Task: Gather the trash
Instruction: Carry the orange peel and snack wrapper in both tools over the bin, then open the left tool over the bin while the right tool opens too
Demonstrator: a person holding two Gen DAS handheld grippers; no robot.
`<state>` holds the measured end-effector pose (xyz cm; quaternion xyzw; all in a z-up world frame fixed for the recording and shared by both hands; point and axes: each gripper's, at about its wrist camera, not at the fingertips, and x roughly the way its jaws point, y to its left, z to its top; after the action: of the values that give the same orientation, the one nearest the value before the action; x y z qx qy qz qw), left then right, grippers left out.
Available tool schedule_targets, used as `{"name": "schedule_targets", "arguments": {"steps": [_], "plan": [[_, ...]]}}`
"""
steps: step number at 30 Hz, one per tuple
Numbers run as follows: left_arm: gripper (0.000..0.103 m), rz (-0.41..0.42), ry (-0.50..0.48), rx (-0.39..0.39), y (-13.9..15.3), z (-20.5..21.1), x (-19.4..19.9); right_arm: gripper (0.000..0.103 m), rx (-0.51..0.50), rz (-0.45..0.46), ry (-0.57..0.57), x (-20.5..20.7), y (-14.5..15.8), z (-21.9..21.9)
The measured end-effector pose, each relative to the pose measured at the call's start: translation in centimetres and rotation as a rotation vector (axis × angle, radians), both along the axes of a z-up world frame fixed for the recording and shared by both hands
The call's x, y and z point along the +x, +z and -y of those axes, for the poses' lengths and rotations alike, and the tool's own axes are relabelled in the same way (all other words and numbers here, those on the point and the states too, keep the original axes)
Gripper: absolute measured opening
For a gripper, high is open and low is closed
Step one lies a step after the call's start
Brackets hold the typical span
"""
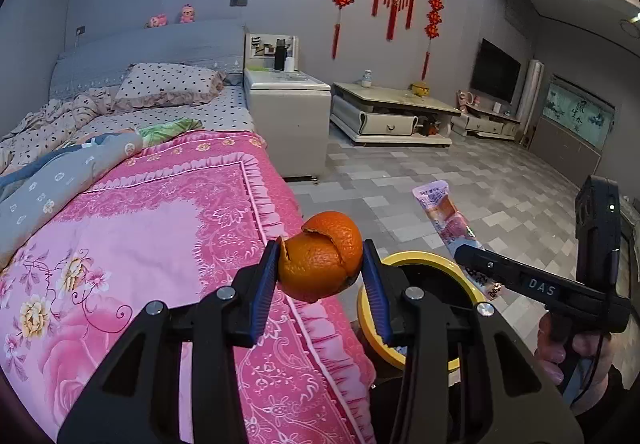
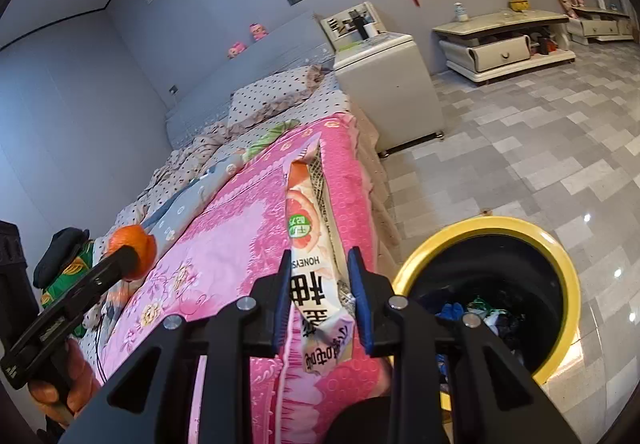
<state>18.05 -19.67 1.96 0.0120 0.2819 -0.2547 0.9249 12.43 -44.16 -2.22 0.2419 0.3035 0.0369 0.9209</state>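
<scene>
Left wrist view: left gripper clamping orange peel between blue pads, peel curling, split open at top. Yellow-rimmed bin sitting just behind right jaw, beside pink bedspread. Best carrying peel fully over rim before letting go.

Right wrist view: right gripper pinching snack wrapper, long, crumpled, sticking forward past jaws. Bin lying right of jaws, already holding rubbish. Wrapper's free end needing to clear rim first.
</scene>
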Motion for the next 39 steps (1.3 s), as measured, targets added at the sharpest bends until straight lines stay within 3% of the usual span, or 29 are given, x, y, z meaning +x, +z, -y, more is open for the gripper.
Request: {"name": "schedule_targets", "arguments": {"steps": [9,19,30,39], "plan": [[0.039,0.017,-0.08,0.026,0.5,4.9,-1.3,0.025,0.016,-0.012,-0.098,-1.3,-1.2,4.3],[0.039,-0.036,-0.127,0.052,-1.4,8.6,1.0,0.026,0.04,-0.062,-0.191,-1.6,-3.4,7.1],[0.039,-0.144,-0.191,0.073,-6.1,14.2,3.5,0.026,0.072,-0.16,-0.277,-0.7,-6.3,9.8],[0.04,-0.282,-0.209,0.117,-11.8,17.3,5.5,0.026,0.086,-0.24,-0.355,0.4,-9.1,12.0]]}}
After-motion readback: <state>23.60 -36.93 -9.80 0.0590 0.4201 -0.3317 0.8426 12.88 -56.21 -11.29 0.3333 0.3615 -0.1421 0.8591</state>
